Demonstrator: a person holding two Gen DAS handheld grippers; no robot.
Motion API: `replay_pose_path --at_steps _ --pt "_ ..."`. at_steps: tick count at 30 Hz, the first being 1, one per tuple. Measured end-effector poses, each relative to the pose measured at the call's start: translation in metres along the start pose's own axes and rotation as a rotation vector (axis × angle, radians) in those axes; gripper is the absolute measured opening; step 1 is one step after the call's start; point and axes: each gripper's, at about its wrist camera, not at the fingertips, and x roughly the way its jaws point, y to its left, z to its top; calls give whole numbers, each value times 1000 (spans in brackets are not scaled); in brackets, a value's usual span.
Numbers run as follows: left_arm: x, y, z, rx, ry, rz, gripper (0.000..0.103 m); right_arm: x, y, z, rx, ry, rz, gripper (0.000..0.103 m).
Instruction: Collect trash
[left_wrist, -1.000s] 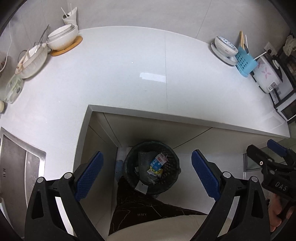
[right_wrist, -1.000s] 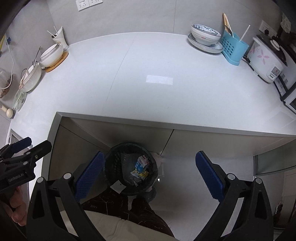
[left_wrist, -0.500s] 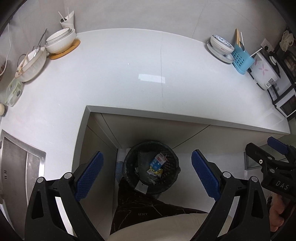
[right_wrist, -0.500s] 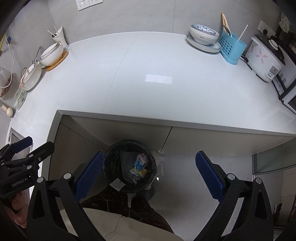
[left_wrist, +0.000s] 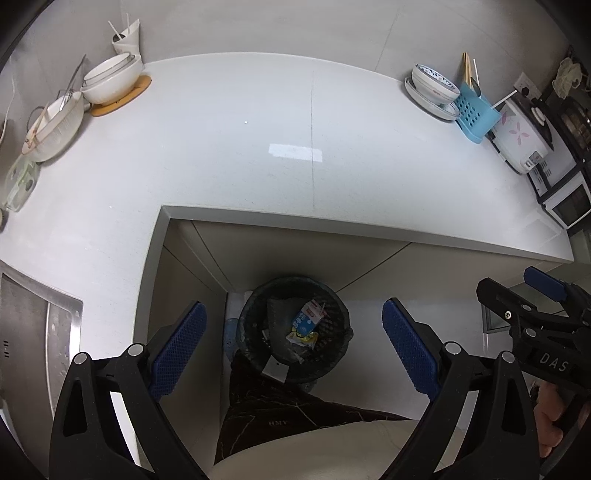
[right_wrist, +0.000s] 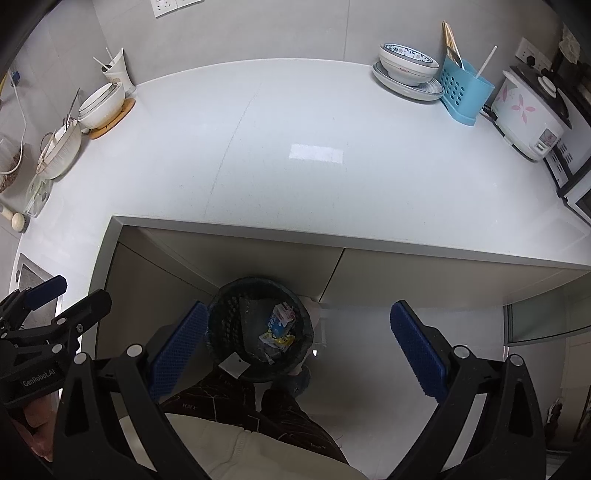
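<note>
Both my left tongs (left_wrist: 293, 338) and right tongs (right_wrist: 299, 341) hang spread wide, holding nothing. The wastebasket (left_wrist: 258, 314) sits tucked under the worktop (left_wrist: 240, 166) edge, in the inner corner.

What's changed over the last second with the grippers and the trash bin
Both grippers pulled slightly back and up, so more of the counter shows. Left gripper and right gripper stay open and empty. The trash bin on the floor, with the carton inside, has not moved.
</note>
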Motion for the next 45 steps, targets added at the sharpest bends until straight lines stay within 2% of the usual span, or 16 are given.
replay_pose_path --at_steps 22,45 --pt "3 5 0 -6 18 -4 94 6 2 0 0 13 -2 95" --pt "5 -2 -2 15 19 28 94 8 5 -2 -3 18 -1 95"
